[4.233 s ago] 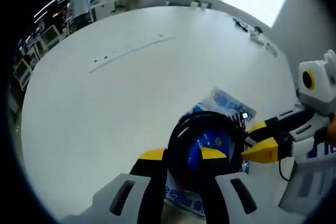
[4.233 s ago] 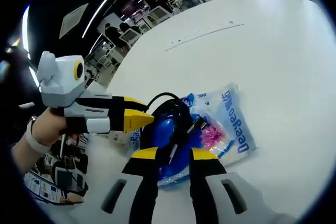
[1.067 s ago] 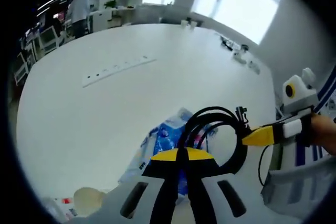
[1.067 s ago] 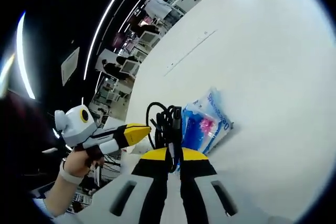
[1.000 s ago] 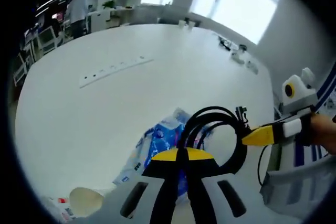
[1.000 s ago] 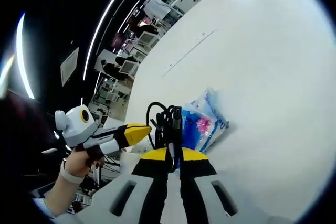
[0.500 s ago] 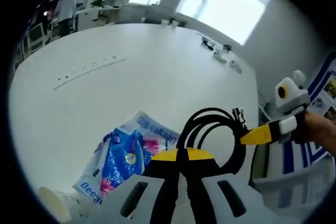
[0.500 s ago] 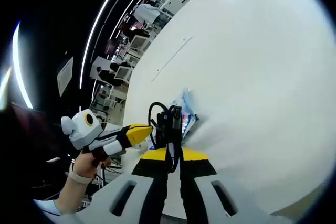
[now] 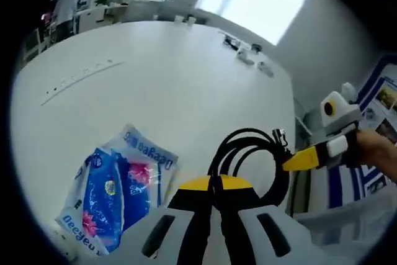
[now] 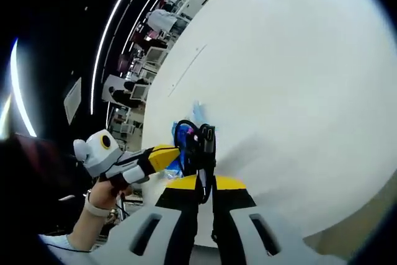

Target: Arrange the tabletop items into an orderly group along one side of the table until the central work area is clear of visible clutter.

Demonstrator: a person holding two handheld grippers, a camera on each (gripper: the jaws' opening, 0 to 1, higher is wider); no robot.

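We see our left tool (image 9: 214, 185) closed on a coiled black cable (image 9: 251, 153), lifted above the white desk (image 9: 173, 79). The right tool (image 9: 296, 161) touches the coil. A blue plastic packet (image 9: 118, 193) lies on the desk.

Both grippers, left gripper (image 9: 211, 182) and right gripper (image 10: 200, 182), had white bodies, black jaws and yellow tips.
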